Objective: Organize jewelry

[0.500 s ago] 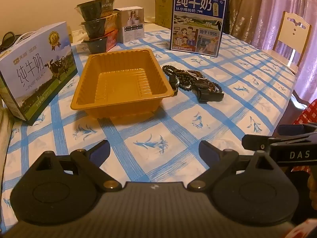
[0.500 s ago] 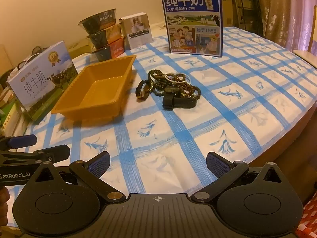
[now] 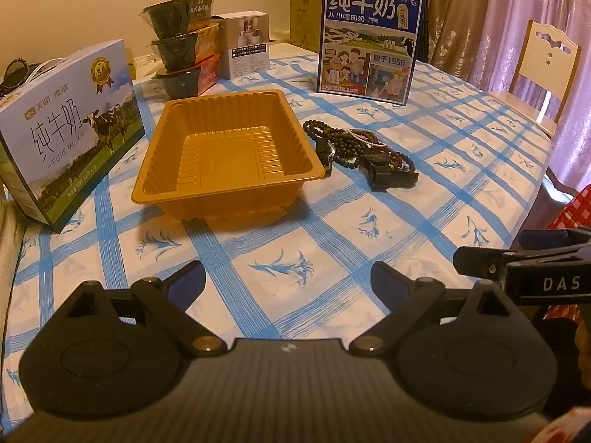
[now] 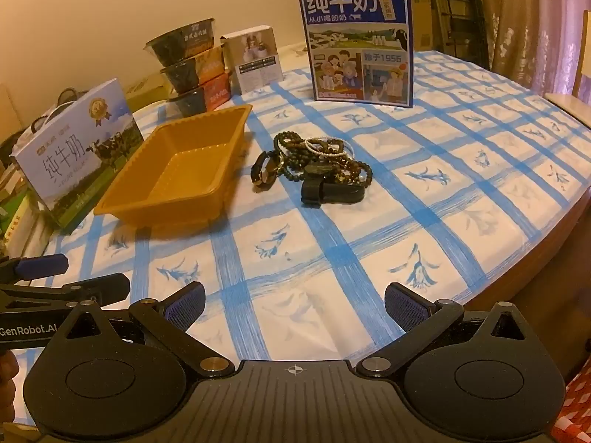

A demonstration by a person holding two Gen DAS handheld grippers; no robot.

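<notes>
Nothing shifted; both claws wide, holding nothing: left claw [image 3: 288,282], right claw [image 4: 294,304]. Jewelry heap [image 4: 319,168] tangled, pieces indistinct.

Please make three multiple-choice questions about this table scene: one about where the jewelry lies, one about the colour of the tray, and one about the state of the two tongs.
1. Where does the pile of jewelry lie?
A. inside the tray
B. on the tablecloth, right of the tray
C. on the chair

2. What colour is the tray?
A. orange
B. green
C. white

3. What state are the left tongs and right tongs in?
A. both open and empty
B. both shut
C. one holds a bracelet

Answers: B, the beads rest on cloth beside the rim; A, its walls are orange; A, each pair stands apart with nothing between.
</notes>
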